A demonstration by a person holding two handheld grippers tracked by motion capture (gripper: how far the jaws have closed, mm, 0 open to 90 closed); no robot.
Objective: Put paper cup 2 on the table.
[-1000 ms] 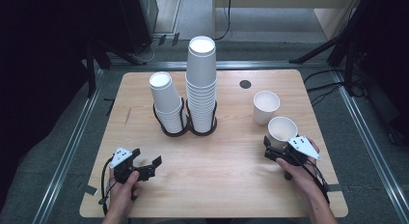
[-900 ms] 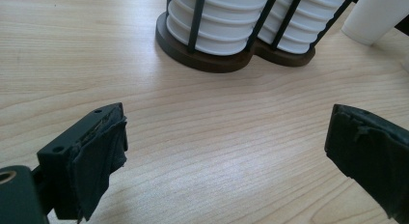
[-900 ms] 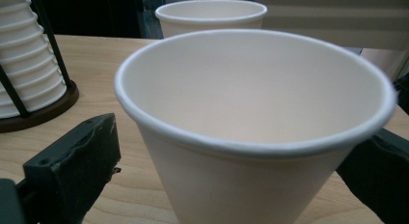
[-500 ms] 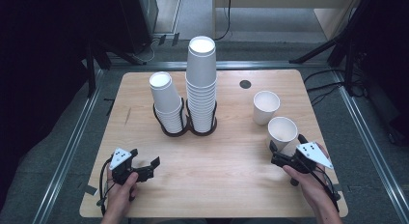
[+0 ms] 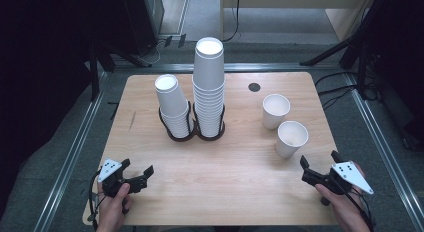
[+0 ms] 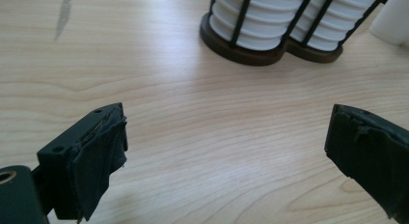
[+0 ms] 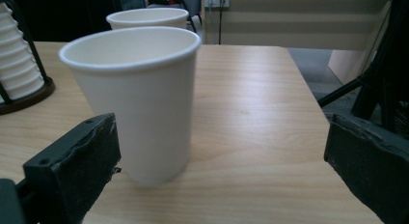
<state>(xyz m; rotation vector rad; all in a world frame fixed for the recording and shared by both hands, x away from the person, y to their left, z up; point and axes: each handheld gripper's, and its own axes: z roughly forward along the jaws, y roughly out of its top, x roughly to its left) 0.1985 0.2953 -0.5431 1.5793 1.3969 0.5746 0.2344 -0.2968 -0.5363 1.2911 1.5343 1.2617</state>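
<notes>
At the lower right of the high view, the right gripper [image 5: 316,164] is held with jaws spread wide, just beside the near paper cup [image 5: 291,138], which stands upright near the right edge of the table [image 5: 235,192]. A second cup [image 5: 275,110] stands just behind it. At lower left, the left gripper [image 5: 136,173] is likewise held wide over bare wood, well apart from the cup stacks [image 5: 194,99] at centre.

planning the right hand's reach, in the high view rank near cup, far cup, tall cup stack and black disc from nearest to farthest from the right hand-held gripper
1. near cup, just ahead of the right hand-held gripper
2. far cup, behind it
3. black disc, far edge
4. tall cup stack, centre, in the holder; close to 3.
</notes>
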